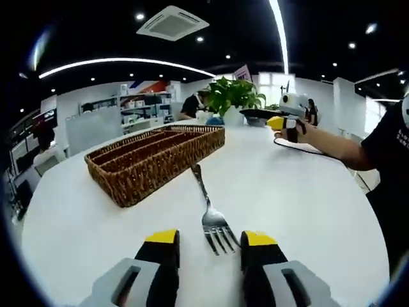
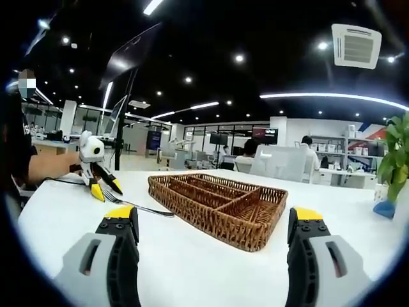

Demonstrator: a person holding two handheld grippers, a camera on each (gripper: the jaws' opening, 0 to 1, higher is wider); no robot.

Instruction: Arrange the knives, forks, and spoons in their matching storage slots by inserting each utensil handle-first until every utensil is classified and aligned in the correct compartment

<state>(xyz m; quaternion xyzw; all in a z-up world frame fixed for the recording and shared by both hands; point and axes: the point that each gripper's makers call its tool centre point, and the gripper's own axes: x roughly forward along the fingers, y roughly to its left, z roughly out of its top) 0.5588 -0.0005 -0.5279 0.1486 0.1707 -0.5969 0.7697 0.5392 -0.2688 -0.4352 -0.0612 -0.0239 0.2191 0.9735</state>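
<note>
A silver fork (image 1: 213,220) lies on the white table (image 1: 307,204), tines toward me and handle pointing at a wicker tray (image 1: 153,158) with long divided slots. My left gripper (image 1: 211,246) is open, and its yellow fingertips (image 1: 162,237) stand either side of the tines without touching them. In the right gripper view the same fork (image 2: 137,205) lies left of the tray (image 2: 217,203), with the left gripper (image 2: 107,190) low over its tines. My right gripper (image 2: 214,220) is wide open, holds nothing and faces the tray. It also appears far right (image 1: 286,123), held by a hand.
A potted green plant (image 1: 233,96) stands at the table's far edge behind the tray, and appears again as the plant (image 2: 396,153) at the right. A person's forearm (image 1: 332,144) reaches over the right side. Desks and seated people fill the office beyond.
</note>
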